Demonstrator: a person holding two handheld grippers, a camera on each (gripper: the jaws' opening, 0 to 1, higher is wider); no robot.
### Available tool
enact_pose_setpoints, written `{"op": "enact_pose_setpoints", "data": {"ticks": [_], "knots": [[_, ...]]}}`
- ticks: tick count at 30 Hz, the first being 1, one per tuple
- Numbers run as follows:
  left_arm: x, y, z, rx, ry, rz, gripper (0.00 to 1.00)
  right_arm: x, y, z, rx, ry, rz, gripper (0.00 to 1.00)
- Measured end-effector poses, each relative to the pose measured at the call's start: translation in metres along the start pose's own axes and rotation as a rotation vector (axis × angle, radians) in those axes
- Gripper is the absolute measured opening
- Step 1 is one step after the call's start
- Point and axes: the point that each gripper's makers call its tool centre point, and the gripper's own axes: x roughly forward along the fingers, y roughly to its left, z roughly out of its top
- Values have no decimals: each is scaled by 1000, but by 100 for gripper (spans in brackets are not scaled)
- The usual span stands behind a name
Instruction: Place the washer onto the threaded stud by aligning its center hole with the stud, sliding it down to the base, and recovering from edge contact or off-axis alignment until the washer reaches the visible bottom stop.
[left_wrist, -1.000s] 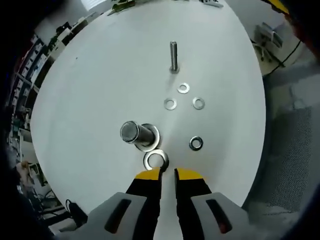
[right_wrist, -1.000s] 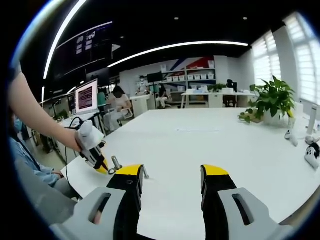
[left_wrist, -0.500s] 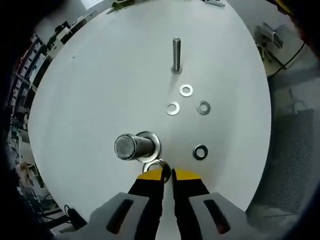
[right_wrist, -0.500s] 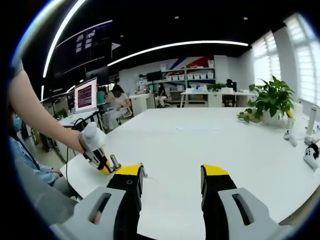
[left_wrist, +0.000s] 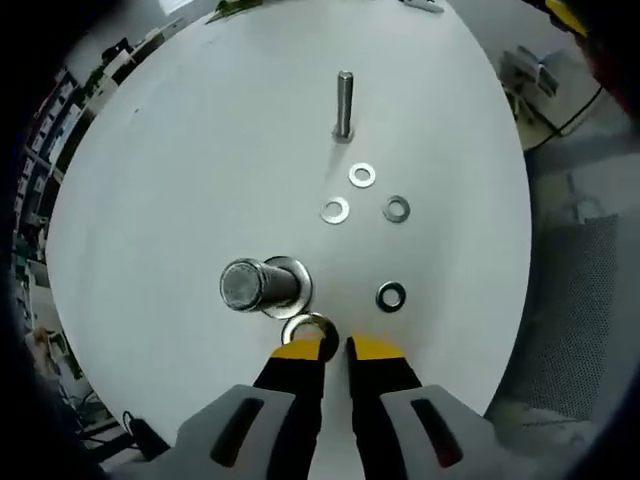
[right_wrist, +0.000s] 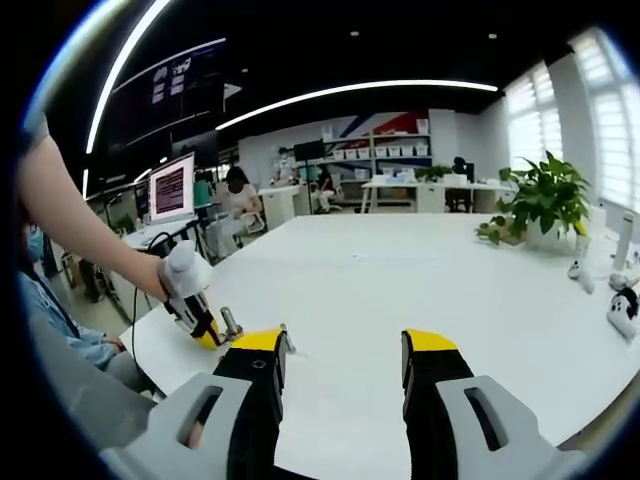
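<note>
Washer (left_wrist: 309, 328): flat steel ring | left gripper (left_wrist: 333, 345): seemingly pinching rim | stud (left_wrist: 250, 285): threaded cylinder

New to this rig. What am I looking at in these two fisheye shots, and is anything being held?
No robot arm here: a person holds a two-jaw gripper in each hand, each with a camera looking along its jaws. The left gripper view looks down on a white table. The left gripper has its jaws nearly closed at the rim of a washer lying beside a thick stud; whether it grips it is unclear. Four loose washers and a thin stud lie beyond. The right gripper is open, holding nothing, looking across the table.
</note>
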Motion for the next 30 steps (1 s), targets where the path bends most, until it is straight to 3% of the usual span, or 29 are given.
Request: {"op": "enact_pose_setpoints", "data": {"ticks": [5, 20, 30], "knots": [[-1, 2, -9, -21, 13, -6, 5, 0, 0, 0, -1, -2, 1, 49], [0, 2, -8, 23, 38, 15, 3, 2, 5, -2, -20, 13, 13, 49], [-1, 2, -9, -2, 33, -8, 3, 4, 5, -5, -18, 23, 18, 49]]}}
